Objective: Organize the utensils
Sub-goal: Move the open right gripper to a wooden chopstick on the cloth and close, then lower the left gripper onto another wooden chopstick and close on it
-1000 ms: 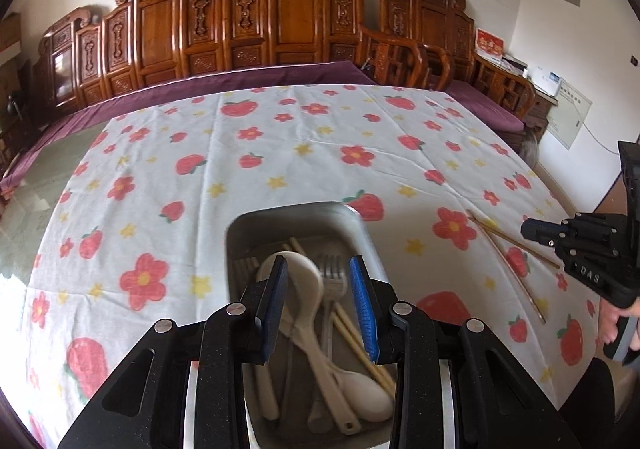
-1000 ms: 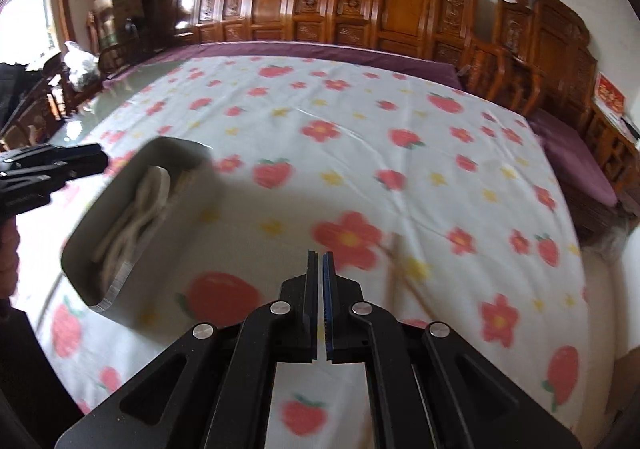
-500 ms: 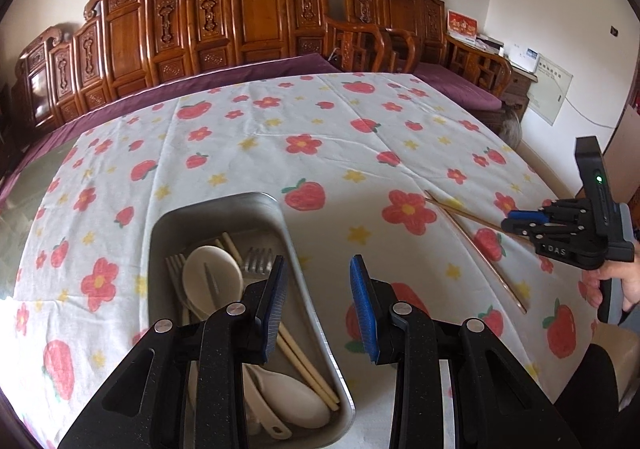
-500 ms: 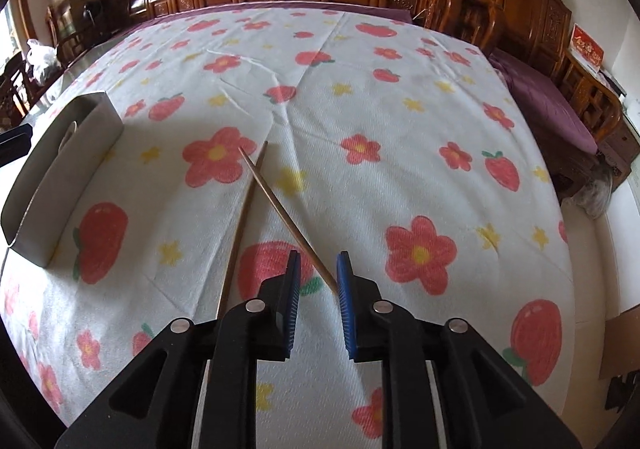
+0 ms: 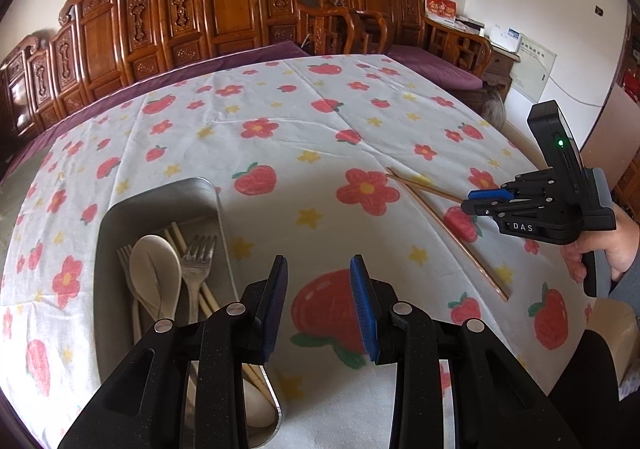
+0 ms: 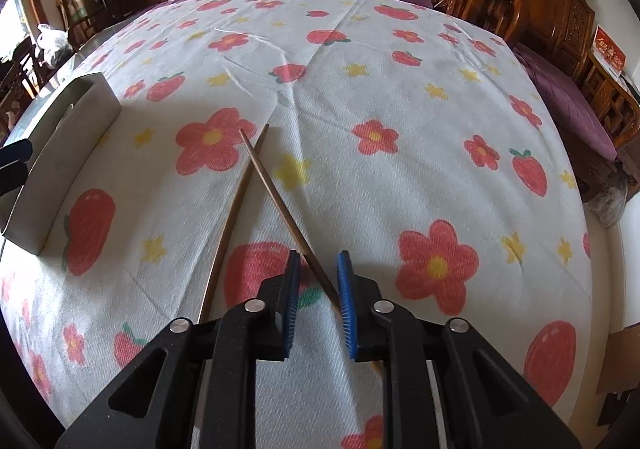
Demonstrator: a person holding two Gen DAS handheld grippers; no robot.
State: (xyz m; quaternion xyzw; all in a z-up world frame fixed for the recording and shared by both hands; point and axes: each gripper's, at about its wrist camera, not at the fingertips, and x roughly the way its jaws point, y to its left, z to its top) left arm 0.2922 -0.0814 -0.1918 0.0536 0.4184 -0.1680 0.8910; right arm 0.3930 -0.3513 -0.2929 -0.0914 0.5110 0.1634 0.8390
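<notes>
Utensils: the counter (image 6: 400, 97), under a flowered cloth, carries a metal tray (image 5: 160, 201) on its left part holding spoon (image 5: 154, 273), forks (image 5: 198, 253) and chopsticks, while two loose chopsticks (image 6: 276, 201) lie crossed well to its right. Right tool (image 6: 318, 273), parted, straddles the upper stick near its thick end; left tool (image 5: 318, 277), parted and empty, hovers beside the tray. Risk, judged: closing so near the end lets the thin stick pivot or slip, or nudges the crossed one beneath.
</notes>
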